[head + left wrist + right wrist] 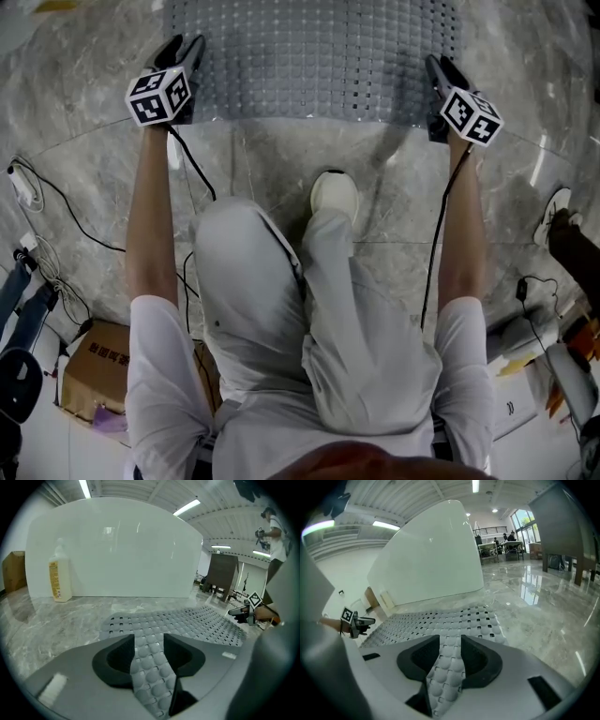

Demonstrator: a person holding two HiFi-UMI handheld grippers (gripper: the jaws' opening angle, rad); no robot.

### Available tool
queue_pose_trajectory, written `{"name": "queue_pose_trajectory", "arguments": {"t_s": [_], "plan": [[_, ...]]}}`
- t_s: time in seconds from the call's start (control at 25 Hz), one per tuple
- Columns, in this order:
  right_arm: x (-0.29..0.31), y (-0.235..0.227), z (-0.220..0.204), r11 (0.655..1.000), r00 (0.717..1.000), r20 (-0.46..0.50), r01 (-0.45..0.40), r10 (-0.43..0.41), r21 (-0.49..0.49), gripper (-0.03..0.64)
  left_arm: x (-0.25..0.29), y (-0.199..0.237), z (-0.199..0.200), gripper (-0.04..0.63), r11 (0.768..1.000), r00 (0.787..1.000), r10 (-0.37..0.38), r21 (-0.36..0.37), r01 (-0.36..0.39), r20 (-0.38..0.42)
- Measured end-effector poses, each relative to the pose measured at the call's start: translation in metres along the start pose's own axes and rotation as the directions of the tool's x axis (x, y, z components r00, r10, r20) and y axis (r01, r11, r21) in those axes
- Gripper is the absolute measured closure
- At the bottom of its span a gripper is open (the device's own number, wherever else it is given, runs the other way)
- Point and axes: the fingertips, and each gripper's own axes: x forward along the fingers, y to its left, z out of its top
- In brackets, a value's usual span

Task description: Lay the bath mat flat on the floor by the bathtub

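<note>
A grey bubbled bath mat [309,56] with rows of holes lies spread on the marble floor in front of the white bathtub [117,550]. My left gripper [183,47] is at the mat's near left corner. My right gripper [439,67] is at its near right corner. In the left gripper view the jaws [149,637] stand apart, and the mat's [187,620] top face fills the gap between them. The right gripper view shows the same: jaws [450,639] apart over the mat [440,618], nothing pinched. Each gripper shows small in the other's view.
A soap bottle [60,573] stands on the floor by the tub's left end, with a cardboard box [14,569] behind it. The person kneels behind the mat, one shoe [334,195] forward. Cables [56,202], a box [98,370] and gear lie around them.
</note>
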Motion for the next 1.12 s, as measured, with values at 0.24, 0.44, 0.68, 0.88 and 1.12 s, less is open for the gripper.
{"name": "queue_pose_trajectory", "arguments": {"t_s": [0.24,0.44,0.68,0.88,1.12], "plan": [[-0.017,0.032,0.012,0.999,0.999,0.009,-0.045,0.044,0.028,0.472,-0.018,-0.033,0.005,0.400,0.999,1.000,-0.028,0.015,0.029,-0.013],[-0.045,0.059,0.013,0.997,0.998,-0.021,-0.053,0.054,0.060,0.472,-0.045,-0.057,0.013,0.400,0.998,0.998,-0.028,0.056,0.031,-0.049],[-0.108,0.095,0.024,0.995,0.995,-0.087,-0.042,0.049,0.086,0.472,-0.098,-0.081,0.048,0.400,0.999,0.998,-0.030,0.011,0.031,-0.049],[-0.179,0.135,0.048,0.993,0.988,-0.145,-0.039,0.055,0.109,0.477,-0.163,-0.114,0.083,0.400,0.997,0.994,-0.072,0.006,0.073,-0.083],[-0.271,0.201,0.104,0.989,0.981,-0.168,-0.073,0.094,0.125,0.480,-0.259,-0.152,0.163,0.400,0.997,0.996,-0.069,-0.021,0.068,-0.056]]}}
